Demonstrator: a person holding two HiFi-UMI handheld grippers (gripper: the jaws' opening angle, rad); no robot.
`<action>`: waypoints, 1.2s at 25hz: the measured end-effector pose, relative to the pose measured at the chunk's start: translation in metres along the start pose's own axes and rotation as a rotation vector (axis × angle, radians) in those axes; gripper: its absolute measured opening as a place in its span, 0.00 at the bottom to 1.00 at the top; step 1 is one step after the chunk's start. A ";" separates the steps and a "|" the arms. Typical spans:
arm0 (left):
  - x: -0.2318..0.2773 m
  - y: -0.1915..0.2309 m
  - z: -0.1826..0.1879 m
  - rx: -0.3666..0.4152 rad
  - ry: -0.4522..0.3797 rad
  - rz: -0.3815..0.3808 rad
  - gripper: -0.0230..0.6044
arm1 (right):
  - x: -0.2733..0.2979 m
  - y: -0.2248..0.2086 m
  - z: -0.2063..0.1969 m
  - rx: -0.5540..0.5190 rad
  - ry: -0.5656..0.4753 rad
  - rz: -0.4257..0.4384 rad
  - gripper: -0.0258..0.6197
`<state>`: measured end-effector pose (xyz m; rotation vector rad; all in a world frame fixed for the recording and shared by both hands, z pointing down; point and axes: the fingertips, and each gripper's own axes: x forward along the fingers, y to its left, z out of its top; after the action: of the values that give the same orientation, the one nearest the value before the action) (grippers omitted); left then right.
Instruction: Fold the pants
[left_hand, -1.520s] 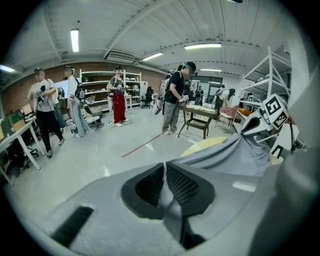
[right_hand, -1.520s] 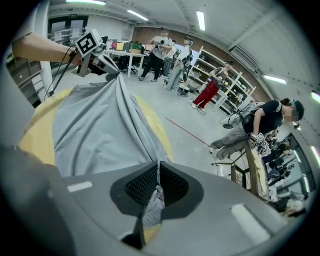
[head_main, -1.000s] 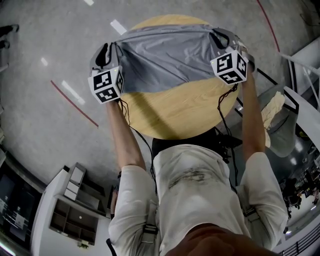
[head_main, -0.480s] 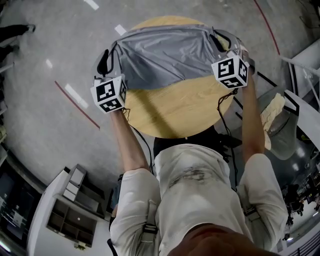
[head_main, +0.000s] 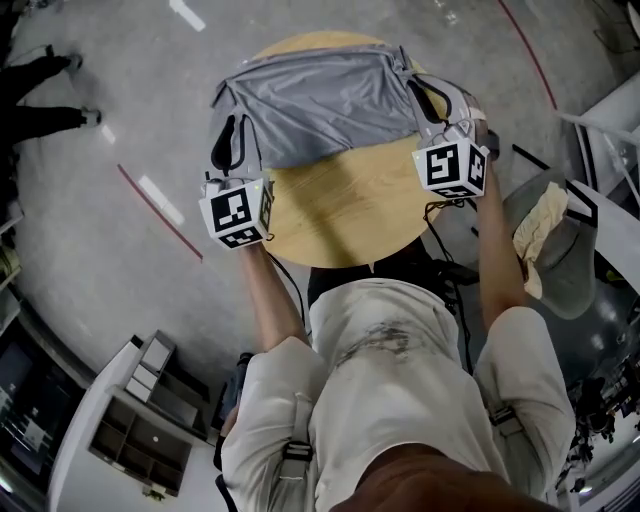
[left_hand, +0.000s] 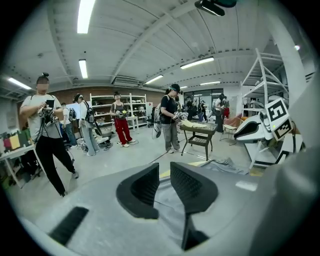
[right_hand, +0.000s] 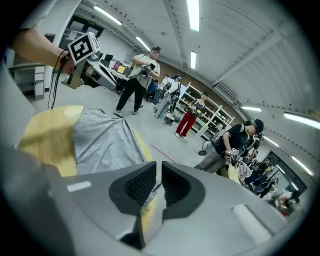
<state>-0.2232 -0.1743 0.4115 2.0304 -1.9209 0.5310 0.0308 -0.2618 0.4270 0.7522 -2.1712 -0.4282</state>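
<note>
Grey pants (head_main: 320, 100) lie bunched across the far half of a round wooden table (head_main: 340, 215). My left gripper (head_main: 225, 130) holds their left end up off the wood. My right gripper (head_main: 420, 95) holds the right end. In the left gripper view my left gripper (left_hand: 164, 170) has grey cloth (left_hand: 170, 200) in the narrow gap between its pads. In the right gripper view my right gripper (right_hand: 158, 172) pinches a striped grey edge, and the pants (right_hand: 105, 140) drape beyond it over the table (right_hand: 45, 135). Both pairs of jaws have just been closing, with cloth between them.
A chair with a beige cloth (head_main: 545, 225) stands right of the table, and a white shelf unit (head_main: 140, 420) sits at lower left. A person's legs (head_main: 40, 95) show at upper left. Several people (left_hand: 47, 135) and shelving stand across the room.
Both grippers have risen with the pants' near edge. The cloth has drawn back toward the far side, so more bare wood shows in front of it.
</note>
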 end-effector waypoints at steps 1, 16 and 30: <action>-0.005 -0.007 0.003 0.002 -0.006 0.001 0.16 | -0.007 -0.001 0.002 0.003 -0.014 -0.007 0.08; -0.073 -0.106 0.024 -0.041 -0.024 0.052 0.05 | -0.093 -0.010 0.003 0.086 -0.162 0.095 0.05; -0.124 -0.188 0.057 -0.040 -0.149 -0.053 0.05 | -0.160 0.037 0.053 0.169 -0.309 0.178 0.05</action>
<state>-0.0376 -0.0782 0.3110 2.1430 -1.9369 0.3338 0.0590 -0.1285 0.3212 0.6064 -2.5657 -0.2852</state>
